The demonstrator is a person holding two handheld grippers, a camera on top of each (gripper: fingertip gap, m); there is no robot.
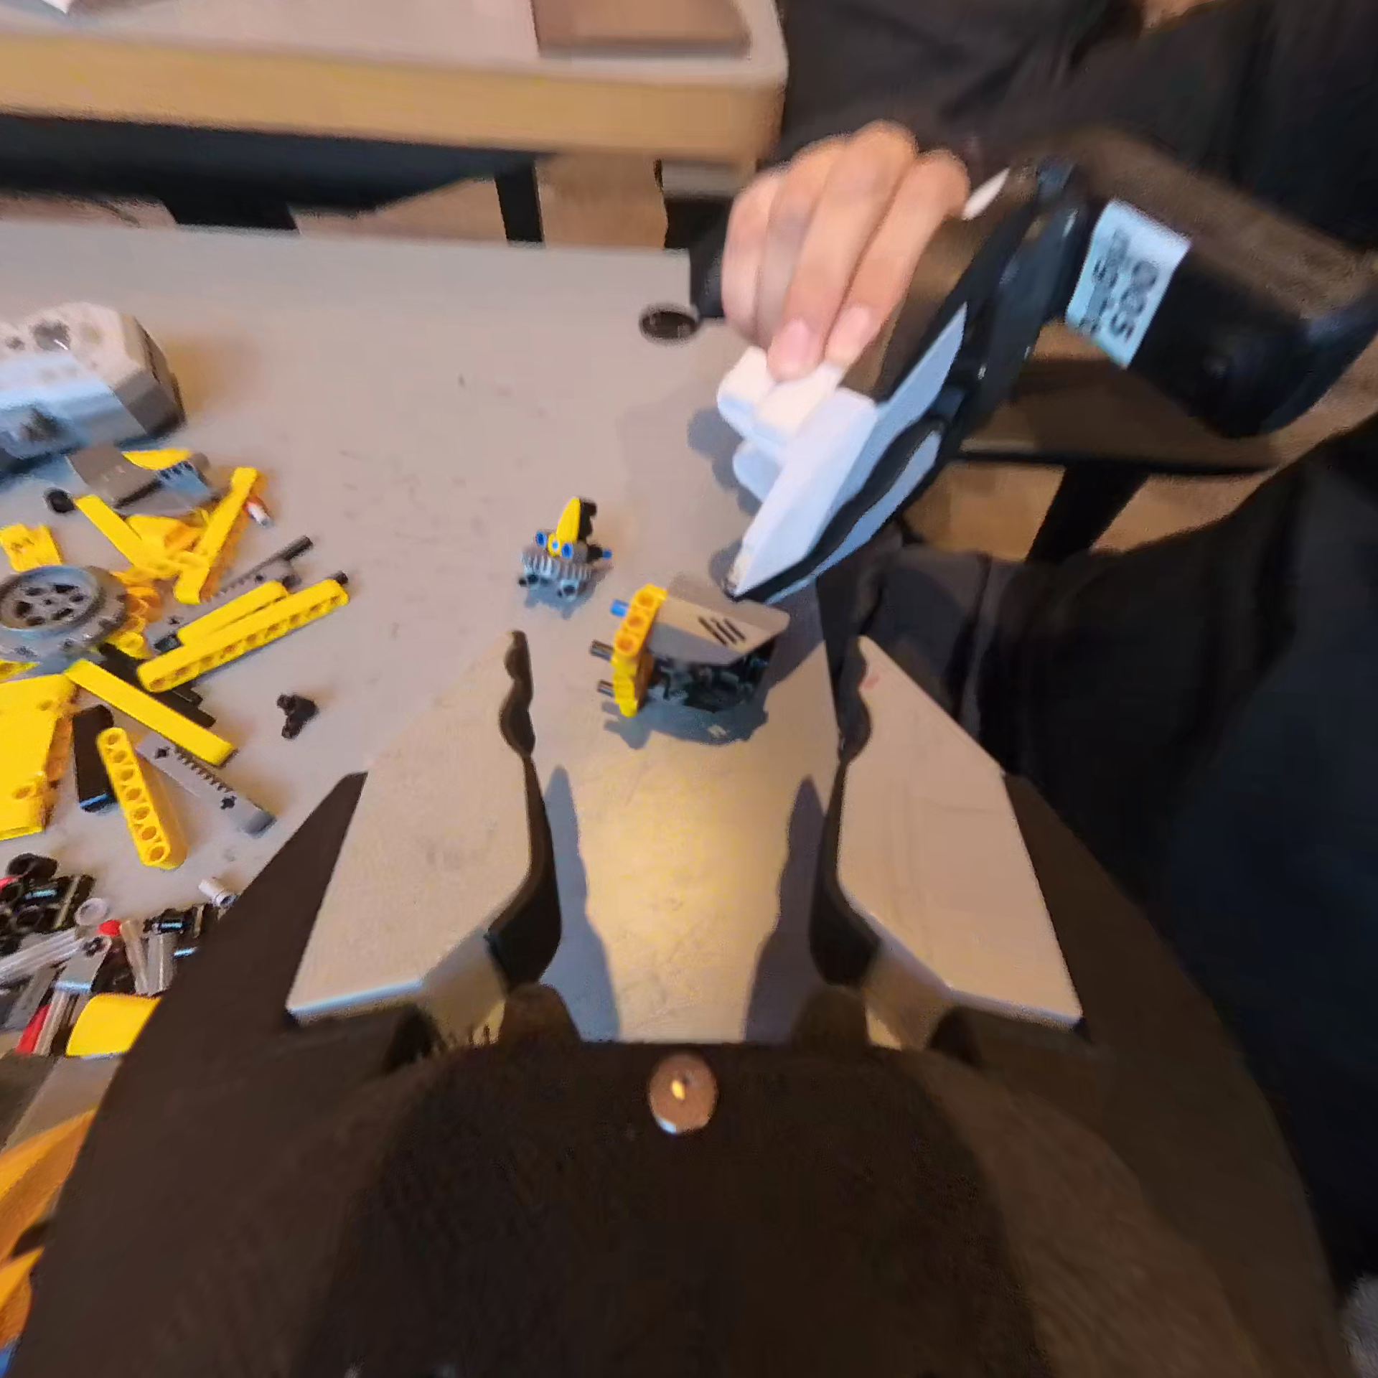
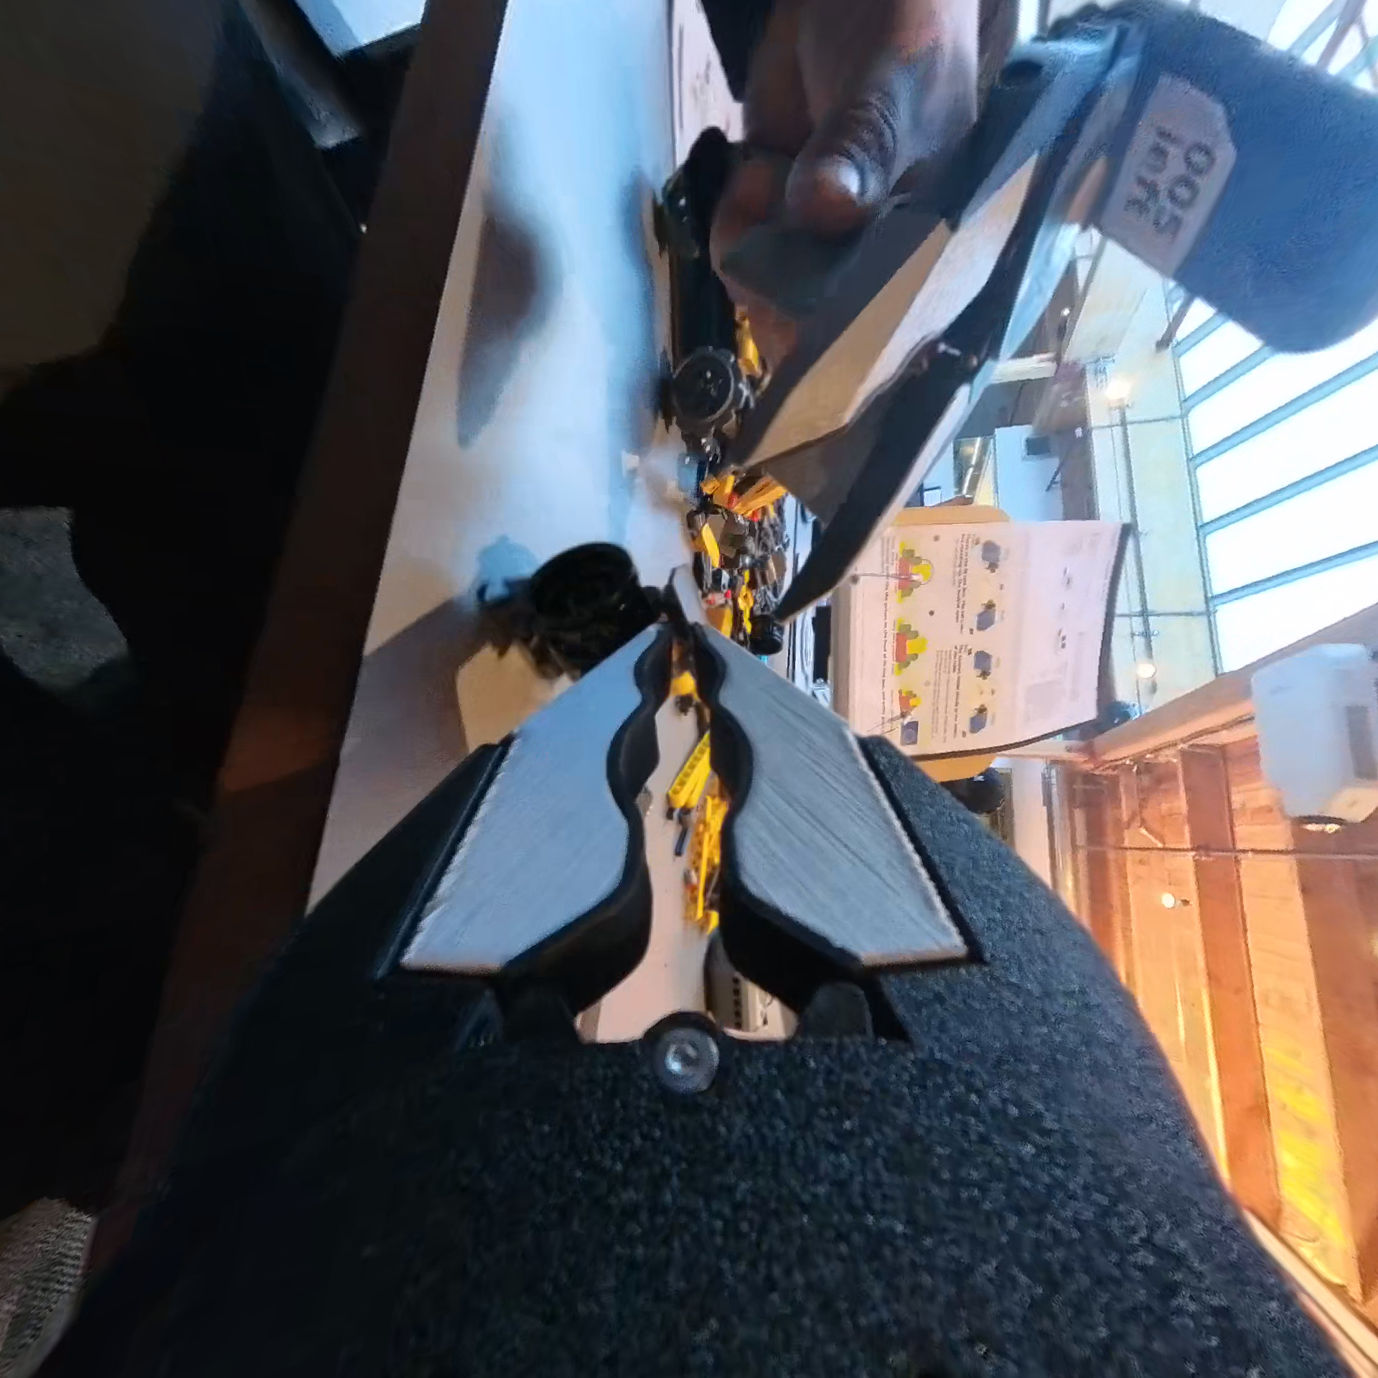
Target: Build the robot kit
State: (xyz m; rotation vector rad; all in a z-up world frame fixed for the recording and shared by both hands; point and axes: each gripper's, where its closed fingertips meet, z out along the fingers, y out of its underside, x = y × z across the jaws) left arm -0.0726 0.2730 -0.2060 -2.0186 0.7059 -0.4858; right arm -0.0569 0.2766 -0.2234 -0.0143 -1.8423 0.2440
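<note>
Pale grey table [image 1: 417, 388], cable hole [image 1: 666, 323] near its far edge; second wood-edged table [image 1: 388, 89] behind. Bright windows [image 2: 1282, 477], warm-lit wooden wall [image 2: 1230, 932].

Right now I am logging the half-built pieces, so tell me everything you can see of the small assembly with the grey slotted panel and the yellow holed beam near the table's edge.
The small grey, yellow and black plastic brick assembly stands on the pale table near its edge. A grey panel with dark slots slopes across its top; a short yellow beam with round holes runs down its left side, with dark pins and one blue pin sticking out. Black framework fills the underside. The right gripper pinches the panel's far corner; the open left gripper hovers apart from it.
</note>
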